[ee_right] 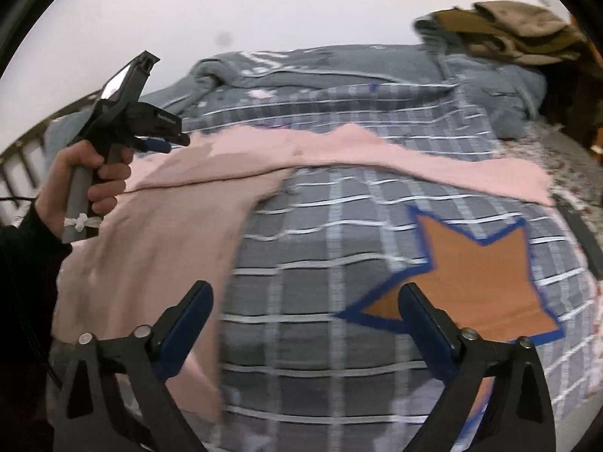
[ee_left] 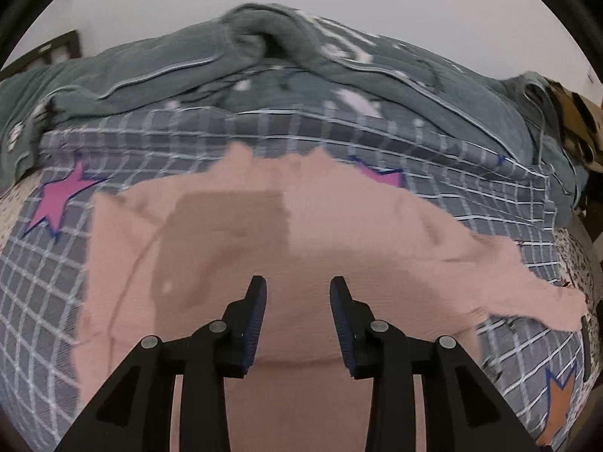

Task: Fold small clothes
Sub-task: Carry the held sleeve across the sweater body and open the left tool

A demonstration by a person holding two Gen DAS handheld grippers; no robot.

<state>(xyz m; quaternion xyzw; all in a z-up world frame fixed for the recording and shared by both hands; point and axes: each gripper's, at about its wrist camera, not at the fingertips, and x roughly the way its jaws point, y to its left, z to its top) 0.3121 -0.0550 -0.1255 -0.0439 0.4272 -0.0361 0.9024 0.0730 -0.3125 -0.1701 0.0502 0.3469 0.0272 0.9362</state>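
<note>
— So where's the pink knit garment?
— Spread across the plaid quilt, long axis side to side. My left gripper hovers over its middle, jaws partly apart, nothing between them.
— And your right?
— My right gripper gapes over bare quilt; the sleeve lies beyond it, toward the far edge.

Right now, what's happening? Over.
Left gripper open above pink garment, nothing held. Right gripper open over checked blanket. Nothing blocking.
</note>
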